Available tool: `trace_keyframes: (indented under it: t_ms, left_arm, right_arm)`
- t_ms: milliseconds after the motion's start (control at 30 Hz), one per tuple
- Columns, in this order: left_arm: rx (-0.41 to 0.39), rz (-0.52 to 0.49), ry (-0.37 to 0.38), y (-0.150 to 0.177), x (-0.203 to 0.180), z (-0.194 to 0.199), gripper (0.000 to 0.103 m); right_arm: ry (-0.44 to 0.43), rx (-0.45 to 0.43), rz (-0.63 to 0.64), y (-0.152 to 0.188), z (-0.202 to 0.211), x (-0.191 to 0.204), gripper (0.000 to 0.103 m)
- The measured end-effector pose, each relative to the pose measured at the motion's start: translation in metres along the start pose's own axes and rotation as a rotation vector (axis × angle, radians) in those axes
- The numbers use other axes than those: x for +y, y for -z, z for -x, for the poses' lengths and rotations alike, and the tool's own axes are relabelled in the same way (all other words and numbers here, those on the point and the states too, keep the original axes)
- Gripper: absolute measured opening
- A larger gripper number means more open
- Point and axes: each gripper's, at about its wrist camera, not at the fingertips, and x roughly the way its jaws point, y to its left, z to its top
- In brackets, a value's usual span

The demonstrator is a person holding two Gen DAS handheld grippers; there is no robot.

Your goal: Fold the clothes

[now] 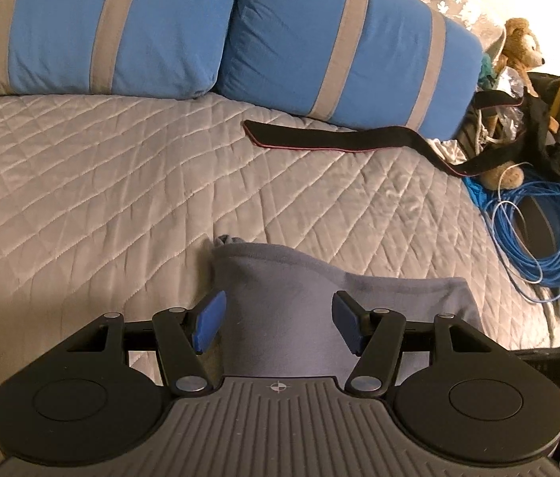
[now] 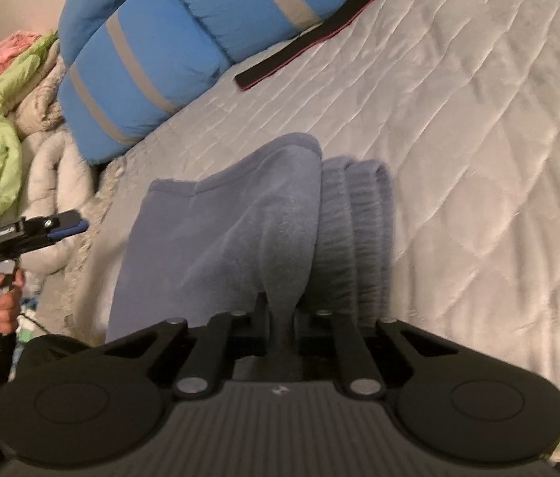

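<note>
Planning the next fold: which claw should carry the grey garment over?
Right. The right claw is already shut on the grey garment, lifting a fold; the left claw is open, gripping nothing.

Fuzzy matt cloth garment (image 2: 216, 230); satiny quilted bedspread (image 1: 93, 183).

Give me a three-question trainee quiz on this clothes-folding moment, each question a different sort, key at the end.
1. True or false: the left tongs are clamped on the grey garment.
2. What do the right tongs hold? A) black strap B) grey garment C) blue cable
3. Fill in: the black strap lies against a blue ____.

Key: 1 false, they are open; 2 B; 3 pillow.
</note>
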Motion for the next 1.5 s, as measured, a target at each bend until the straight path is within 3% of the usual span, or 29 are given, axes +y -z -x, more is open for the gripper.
trace_keyframes:
  t_ms: [133, 167, 233, 267, 300, 367, 633, 800, 900, 1033, 1167, 1300, 1400, 1500]
  left_arm:
    - [0.0, 0.0, 0.008, -0.001, 0.003, -0.003, 0.058]
    - [0.001, 0.0, 0.01, -0.001, 0.003, -0.003, 0.058]
    - [0.001, 0.001, 0.014, -0.002, 0.005, -0.005, 0.058]
    - [0.001, 0.001, 0.016, -0.002, 0.005, -0.005, 0.058]
    - [0.001, 0.001, 0.018, -0.002, 0.006, -0.006, 0.058]
    - [0.001, 0.0, 0.023, -0.003, 0.007, -0.008, 0.058]
    - [0.034, -0.043, 0.067, -0.007, 0.014, -0.039, 0.058]
    - [0.074, -0.113, 0.088, -0.011, 0.016, -0.075, 0.058]
    - [0.096, -0.174, 0.065, -0.012, 0.011, -0.098, 0.058]
    - [0.098, -0.167, 0.01, -0.012, 0.015, -0.12, 0.057]
    - [0.099, -0.135, 0.004, -0.012, 0.021, -0.121, 0.059]
    - [0.1, -0.109, -0.002, -0.012, 0.025, -0.121, 0.06]
    - [0.088, -0.171, -0.031, -0.013, 0.018, -0.102, 0.058]
    - [0.083, -0.24, -0.042, -0.013, 0.004, -0.077, 0.058]
  right_arm:
    - [0.025, 0.0, -0.007, -0.007, 0.005, -0.002, 0.011]
    - [0.029, 0.013, 0.001, -0.008, 0.002, -0.001, 0.015]
    - [0.036, 0.034, 0.018, -0.009, -0.002, 0.001, 0.032]
    - [0.028, 0.009, 0.022, -0.011, 0.0, 0.001, 0.05]
    - [0.02, -0.016, 0.026, -0.013, 0.002, 0.001, 0.06]
    - [0.008, -0.07, 0.024, -0.018, 0.007, 0.0, 0.065]
    - [-0.007, -0.174, -0.07, -0.053, -0.01, -0.02, 0.064]
    - [0.012, -0.193, -0.062, -0.058, -0.019, -0.024, 0.061]
    - [0.056, -0.191, -0.066, -0.059, -0.023, -0.03, 0.05]
    - [0.099, -0.195, -0.07, -0.058, -0.025, -0.036, 0.05]
    - [0.105, -0.209, -0.062, -0.057, -0.022, -0.039, 0.056]
    - [0.092, -0.298, -0.006, -0.052, -0.002, -0.033, 0.058]
    - [0.088, -0.289, 0.037, -0.045, 0.011, -0.019, 0.058]
    - [0.139, -0.243, 0.115, -0.029, 0.019, 0.005, 0.058]
